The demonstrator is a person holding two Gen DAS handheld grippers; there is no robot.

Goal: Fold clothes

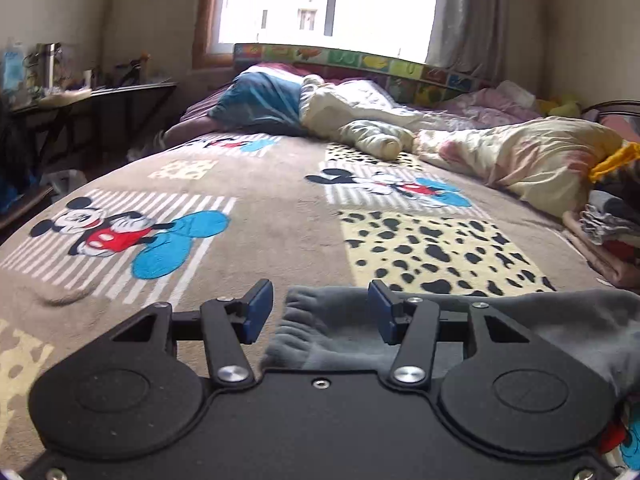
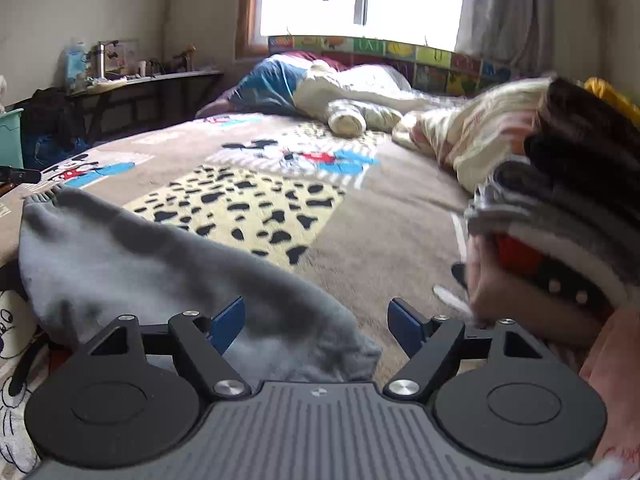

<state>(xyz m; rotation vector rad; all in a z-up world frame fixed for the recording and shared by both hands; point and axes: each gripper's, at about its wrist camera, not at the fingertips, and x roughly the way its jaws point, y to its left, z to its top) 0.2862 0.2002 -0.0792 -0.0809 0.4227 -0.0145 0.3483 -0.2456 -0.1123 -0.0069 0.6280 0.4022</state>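
We're over a bed w/ a cartoon-mouse blanket (image 1: 280, 216). Left gripper (image 1: 320, 312) has its blue pads spread wide, nothing clamped; the grey garment (image 1: 332, 328) lies flat on the blanket under and between them, its ribbed edge just ahead of the tool body, rest of the cloth running off to the right. Right pad (image 1: 378, 312) sits above the fabric; can't tell if it touches.

Right-wrist view: right gripper (image 2: 316, 324) also released, pads apart. Same grey garment (image 2: 160, 264) spreads from far left across to the gap between the pads, one corner bunched right in front of the tool body. Left pad (image 2: 228, 322) is partly behind the cloth; contact unclear, blurry.

Stack of folded clothes (image 2: 560, 216) sits at the right, near the right gripper, apart from the grey piece. Cream quilt (image 1: 520, 160) and pillows (image 1: 360, 116) are bunched at the far end by the window (image 1: 328, 0). Dark side table (image 1: 100, 100) w/ clutter stands to the left of the bed.
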